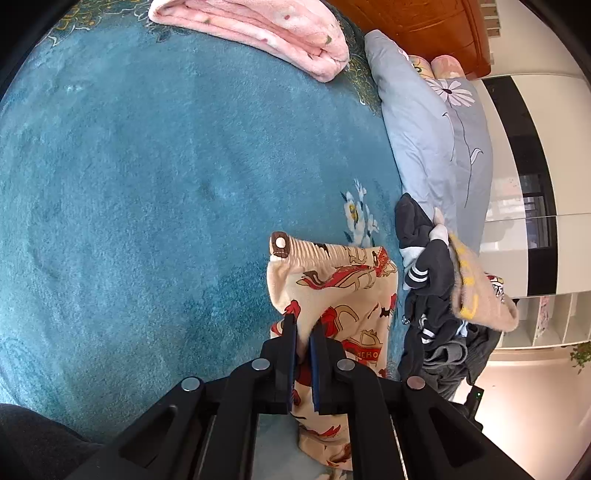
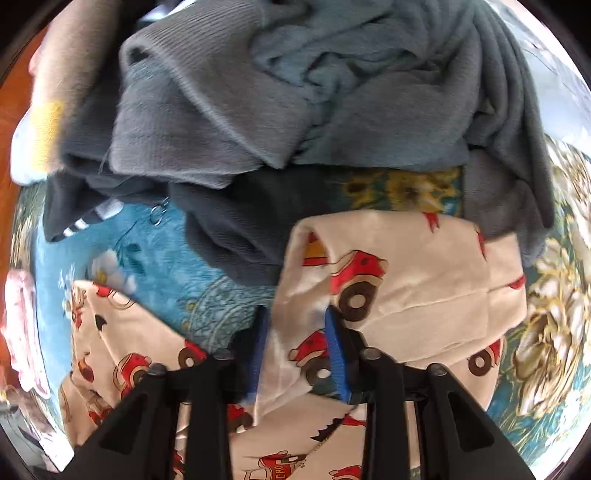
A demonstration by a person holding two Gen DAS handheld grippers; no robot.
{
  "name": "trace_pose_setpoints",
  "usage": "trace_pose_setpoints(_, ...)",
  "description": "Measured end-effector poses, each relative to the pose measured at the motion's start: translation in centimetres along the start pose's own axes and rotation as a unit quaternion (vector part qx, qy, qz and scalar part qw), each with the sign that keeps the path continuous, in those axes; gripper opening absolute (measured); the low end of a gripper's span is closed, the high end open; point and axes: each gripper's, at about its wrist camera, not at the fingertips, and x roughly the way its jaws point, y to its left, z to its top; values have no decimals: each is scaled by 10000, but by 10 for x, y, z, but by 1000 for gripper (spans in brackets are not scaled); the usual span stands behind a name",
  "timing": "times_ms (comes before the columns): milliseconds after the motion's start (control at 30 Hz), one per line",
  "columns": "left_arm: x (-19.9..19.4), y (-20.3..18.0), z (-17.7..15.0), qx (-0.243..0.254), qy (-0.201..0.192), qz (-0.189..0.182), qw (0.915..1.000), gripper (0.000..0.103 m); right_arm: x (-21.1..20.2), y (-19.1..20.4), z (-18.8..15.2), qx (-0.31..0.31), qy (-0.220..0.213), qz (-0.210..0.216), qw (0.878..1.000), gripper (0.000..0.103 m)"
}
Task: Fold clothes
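Note:
Cream trousers printed with red fire trucks (image 1: 343, 295) lie on a teal carpet-like cover (image 1: 147, 184). My left gripper (image 1: 303, 325) is shut on a fold of the trousers just below the ribbed waistband (image 1: 325, 253) and lifts it. In the right wrist view the same trousers (image 2: 406, 280) have one part folded over. My right gripper (image 2: 295, 321) is shut on an edge of this cloth, with blue pads either side of it. Just beyond it lies a heap of grey and dark clothes (image 2: 295, 110).
A heap of dark, grey and beige clothes (image 1: 443, 295) lies right of the trousers. A folded pink blanket (image 1: 258, 29) lies at the far edge. A grey flowered quilt (image 1: 436, 129) lies along the right. A wooden headboard (image 1: 424, 22) and white cabinets (image 1: 546, 184) stand beyond.

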Motion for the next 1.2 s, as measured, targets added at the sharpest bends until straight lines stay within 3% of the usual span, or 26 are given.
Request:
trace_pose_setpoints(133,4,-1,1,15,60,29,10000,7,-17,-15,-4,-61,-150,226,9996,0)
trace_pose_setpoints(267,5,-5,0,112,86,83,9999,7,-35,-13,-1,-342,-142,896,9953,1)
trace_pose_setpoints(333,4,-7,-2,189,72,130,9997,7,-35,-3,0,-411,-176,762,9961,15)
trace_pose_setpoints(367,3,-9,-3,240,54,159,9996,7,-35,3,0,-440,-192,680,9965,44)
trace_pose_setpoints(400,2,-10,-3,293,31,189,9994,7,-32,9,-1,-501,-186,593,9968,61)
trace_pose_setpoints(633,-1,-12,-7,382,7,259,9989,7,9,44,-5,-1005,62,-391,9942,59)
trace_pose_setpoints(667,-1,-13,-7,396,9,267,9989,7,12,44,-7,-1037,89,-535,9931,50)
trace_pose_setpoints(700,-2,-13,-7,410,10,275,9988,7,15,44,-8,-1065,110,-685,9919,28)
trace_pose_setpoints(767,-2,-14,-7,439,12,291,9986,7,14,34,-10,-873,110,-771,9931,6)
trace_pose_setpoints(867,-2,-14,-7,425,27,273,9987,7,-2,11,-12,-449,24,-366,9983,5)
trace_pose_setpoints(1000,-5,-10,1,186,25,119,9998,7,-44,-10,-14,-327,-357,146,9987,5)
trace_pose_setpoints(1100,-13,-19,15,111,-93,-21,9999,7,-95,-24,-13,-308,-841,755,9931,4)
trace_pose_setpoints(1200,-31,-48,29,461,-286,-342,9979,7,-150,-32,-15,-417,-1475,1197,9809,4)
